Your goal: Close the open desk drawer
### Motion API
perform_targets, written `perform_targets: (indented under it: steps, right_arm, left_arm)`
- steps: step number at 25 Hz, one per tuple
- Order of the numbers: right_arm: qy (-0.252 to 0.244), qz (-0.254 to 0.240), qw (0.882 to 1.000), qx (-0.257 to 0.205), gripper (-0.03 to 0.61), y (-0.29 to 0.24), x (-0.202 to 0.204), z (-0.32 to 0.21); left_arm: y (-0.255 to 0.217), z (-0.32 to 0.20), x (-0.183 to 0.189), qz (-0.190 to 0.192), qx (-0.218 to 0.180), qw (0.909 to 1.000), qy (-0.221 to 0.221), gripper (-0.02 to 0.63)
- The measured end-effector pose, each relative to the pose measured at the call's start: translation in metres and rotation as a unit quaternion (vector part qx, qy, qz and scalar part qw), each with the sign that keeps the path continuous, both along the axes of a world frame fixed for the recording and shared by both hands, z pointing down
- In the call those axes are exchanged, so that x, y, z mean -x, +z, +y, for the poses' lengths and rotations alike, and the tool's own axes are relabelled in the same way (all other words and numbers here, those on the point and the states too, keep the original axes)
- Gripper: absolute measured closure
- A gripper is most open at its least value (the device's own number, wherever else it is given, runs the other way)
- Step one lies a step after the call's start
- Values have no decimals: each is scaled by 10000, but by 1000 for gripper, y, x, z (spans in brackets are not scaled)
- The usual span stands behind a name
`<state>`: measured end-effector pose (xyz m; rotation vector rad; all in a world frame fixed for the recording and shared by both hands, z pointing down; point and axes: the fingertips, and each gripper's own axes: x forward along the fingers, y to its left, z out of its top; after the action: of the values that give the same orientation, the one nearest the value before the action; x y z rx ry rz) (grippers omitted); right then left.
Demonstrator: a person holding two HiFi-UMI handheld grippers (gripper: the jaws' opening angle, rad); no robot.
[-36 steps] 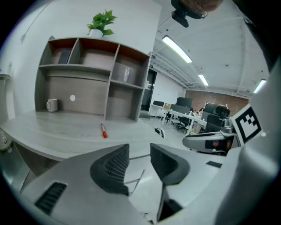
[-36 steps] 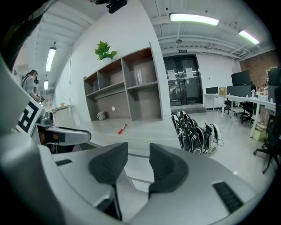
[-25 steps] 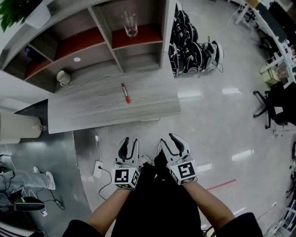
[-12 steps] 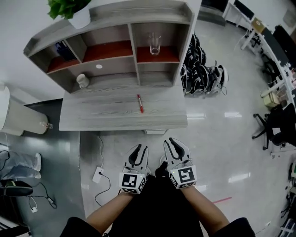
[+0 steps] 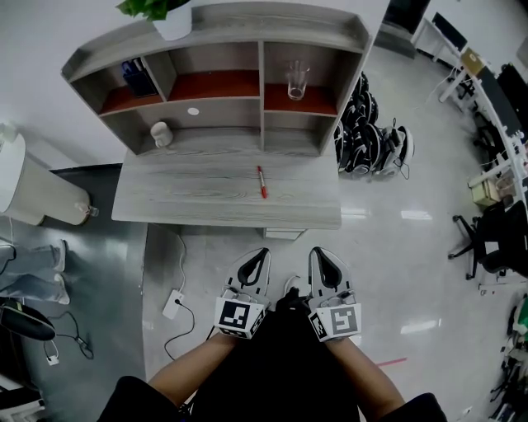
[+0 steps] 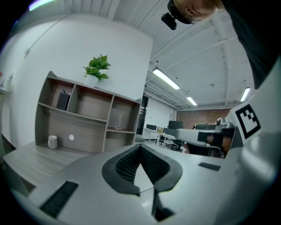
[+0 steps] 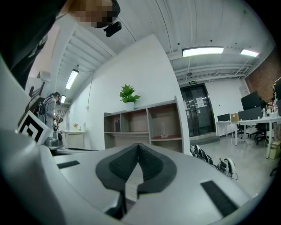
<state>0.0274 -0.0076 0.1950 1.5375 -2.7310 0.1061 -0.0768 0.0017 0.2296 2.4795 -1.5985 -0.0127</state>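
The grey wooden desk (image 5: pixel 190 202) with a shelf hutch (image 5: pixel 223 49) stands ahead of me. A pale drawer front (image 5: pixel 285 234) sticks out a little under its front edge, right of centre. My left gripper (image 5: pixel 262 252) and right gripper (image 5: pixel 319 252) hang side by side over the floor, short of the desk and touching nothing. Both have just closed, with nothing between the fingers. In the left gripper view the left gripper (image 6: pixel 140 146) has its pads meeting at the tips. The right gripper (image 7: pixel 138 145) looks the same in its own view, pointing level at the hutch (image 7: pixel 145 125).
A red pen (image 5: pixel 261 181) lies on the desk. A glass (image 5: pixel 296 80) and a white cup (image 5: pixel 162 133) sit in the hutch, with a potted plant (image 5: pixel 165 12) on top. Black bags (image 5: pixel 371 136) lie right of the desk, and a power strip (image 5: pixel 173 303) lies on the floor.
Both grippers' jaws went from wide open to shut. The hands rose, and the view swung so the desk sits more central and square-on.
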Motion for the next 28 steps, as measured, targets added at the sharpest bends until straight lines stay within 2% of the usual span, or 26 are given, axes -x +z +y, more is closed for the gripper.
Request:
perform_targets:
  steps: [10, 18, 23, 28]
  right_arm:
    - [217, 226, 9994, -143, 563, -22, 4, 4]
    - [185, 518, 9980, -297, 563, -22, 4, 13]
    - [175, 521, 9982, -260, 563, -18, 8, 14]
    - [205, 444, 9988, -80, 563, -12, 10, 15]
  left_arm:
    - [-18, 6, -4, -424, -389, 9983, 80, 600]
    - [-22, 13, -1, -204, -426, 9988, -86, 600]
    - [-18, 14, 5, -400, -389, 9984, -92, 600]
    - [-22, 15, 6, 6, -381, 9991, -206, 600]
